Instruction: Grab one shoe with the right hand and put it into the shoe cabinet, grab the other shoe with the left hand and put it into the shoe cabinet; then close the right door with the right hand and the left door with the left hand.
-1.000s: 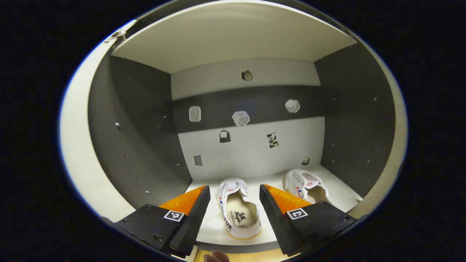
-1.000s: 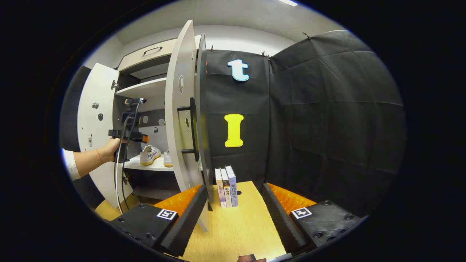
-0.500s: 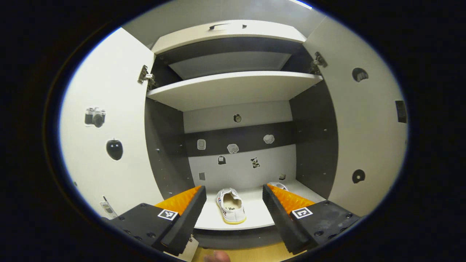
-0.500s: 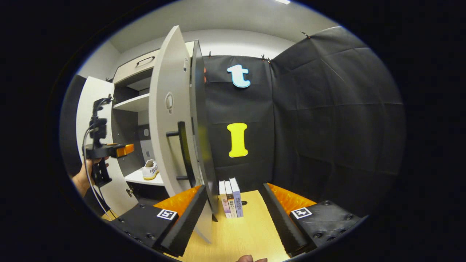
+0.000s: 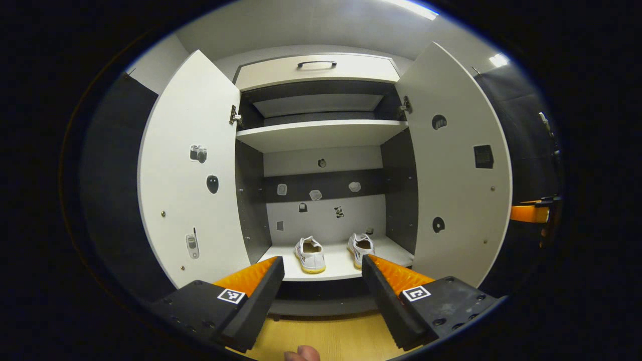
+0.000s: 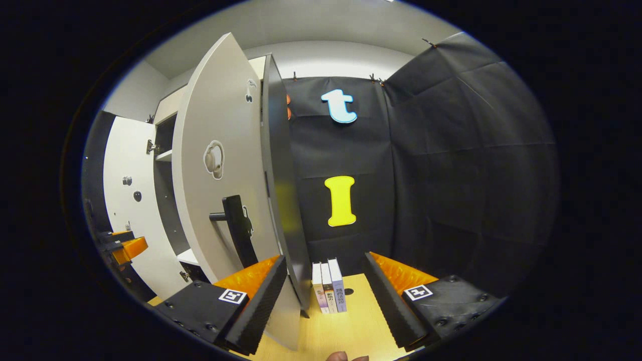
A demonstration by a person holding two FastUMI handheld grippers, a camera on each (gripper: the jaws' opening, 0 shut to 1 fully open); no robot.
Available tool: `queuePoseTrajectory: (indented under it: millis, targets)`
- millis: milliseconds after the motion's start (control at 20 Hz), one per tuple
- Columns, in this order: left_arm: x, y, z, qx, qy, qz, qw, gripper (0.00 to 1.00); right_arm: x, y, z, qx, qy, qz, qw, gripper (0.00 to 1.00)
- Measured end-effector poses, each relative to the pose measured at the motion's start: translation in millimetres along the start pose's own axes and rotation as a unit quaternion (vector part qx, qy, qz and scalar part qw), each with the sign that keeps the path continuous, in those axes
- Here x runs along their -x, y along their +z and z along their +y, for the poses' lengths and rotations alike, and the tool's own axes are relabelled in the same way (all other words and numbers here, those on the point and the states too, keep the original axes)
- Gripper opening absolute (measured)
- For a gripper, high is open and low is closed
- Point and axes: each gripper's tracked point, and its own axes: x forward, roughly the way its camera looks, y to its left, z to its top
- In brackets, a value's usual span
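Left gripper view: both shoes point(image 5: 333, 250) inside open cabinet point(image 5: 321, 135); both claws point(image 5: 322, 281) released.

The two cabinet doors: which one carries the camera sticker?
The left door; the right door has only dark stickers, no camera.

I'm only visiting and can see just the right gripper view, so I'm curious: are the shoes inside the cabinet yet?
Observer: Yes. In the left gripper view, one shoe and a second shoe stand side by side on the bottom shelf.
Operator: Is the left gripper carrying anything?
Observer: No. The left gripper is open, with nothing between its fingers, and it faces the cabinet from outside.
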Motion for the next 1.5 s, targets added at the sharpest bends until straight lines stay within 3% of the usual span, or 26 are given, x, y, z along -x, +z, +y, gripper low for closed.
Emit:
queuePoseTrajectory:
  millis: [400, 850, 1500]
  targets:
    - [48.9, -18.7, 2.8, 0.020, -0.012, 0.011, 1.000, 0.98, -7.0, 1.3, 18.9, 0.013, 0.015, -0.001, 1.000, 1.00]
    - [61.1, -29.0, 54.4, 0.032, 0.000, 0.019, 0.999, 0.98, 2.6, -4.7, 59.1, 0.021, 0.010, -0.008, 1.000, 0.96]
    - [84.5, -37.4, 136.6, 0.051, 0.046, 0.022, 0.997, 0.98, -16.0, -14.3, 217.4, 0.009, 0.109, -0.011, 0.994, 0.98]
